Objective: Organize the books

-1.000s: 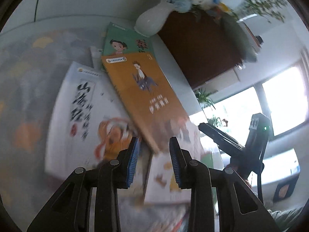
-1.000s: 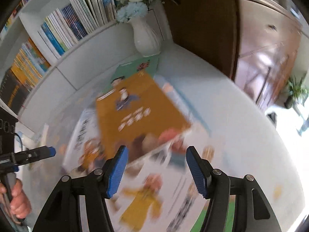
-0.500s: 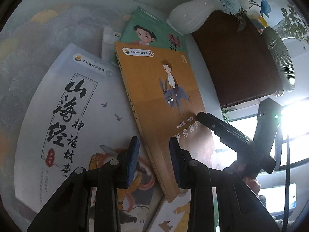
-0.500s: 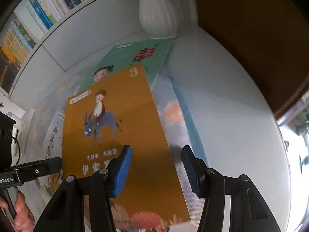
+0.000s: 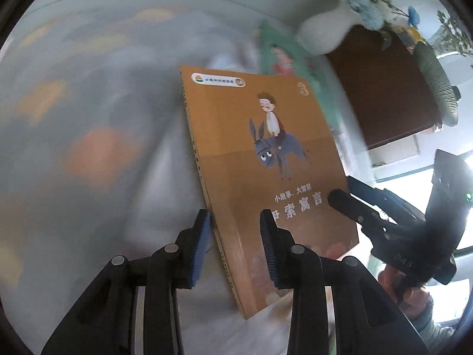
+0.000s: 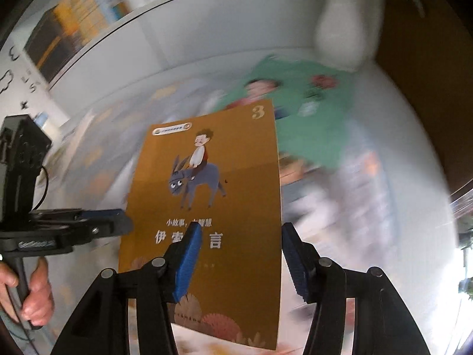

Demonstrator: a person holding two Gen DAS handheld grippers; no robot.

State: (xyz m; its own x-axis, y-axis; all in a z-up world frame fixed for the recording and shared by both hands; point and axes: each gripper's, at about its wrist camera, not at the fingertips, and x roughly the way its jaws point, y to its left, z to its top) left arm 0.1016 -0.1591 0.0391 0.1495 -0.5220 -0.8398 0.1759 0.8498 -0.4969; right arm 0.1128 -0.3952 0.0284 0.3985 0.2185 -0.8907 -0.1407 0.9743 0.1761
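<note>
An orange book (image 5: 236,148) with a boy on a donkey on its cover is lifted at a tilt, sharp against a blurred table. My left gripper (image 5: 235,230) straddles its spine edge near the lower corner, one pad on the cover and one at the spine, shut on it. My right gripper (image 6: 239,245) holds the opposite long edge of the orange book (image 6: 242,177), one finger on the cover and one just past the edge. Each gripper shows in the other's view: the right gripper (image 5: 343,195), and the left gripper (image 6: 124,222).
A green book (image 6: 310,124) lies blurred on the patterned table behind the orange one. A white vase (image 5: 322,32) of flowers stands by a brown cabinet (image 5: 384,88). A white bookshelf (image 6: 88,9) with upright books runs along the back. A hand (image 6: 32,290) grips the left handle.
The orange book has come up off the pile and now moves with both grippers. The white book beneath it has dropped out of view. The right jaws have narrowed onto the book's edge.
</note>
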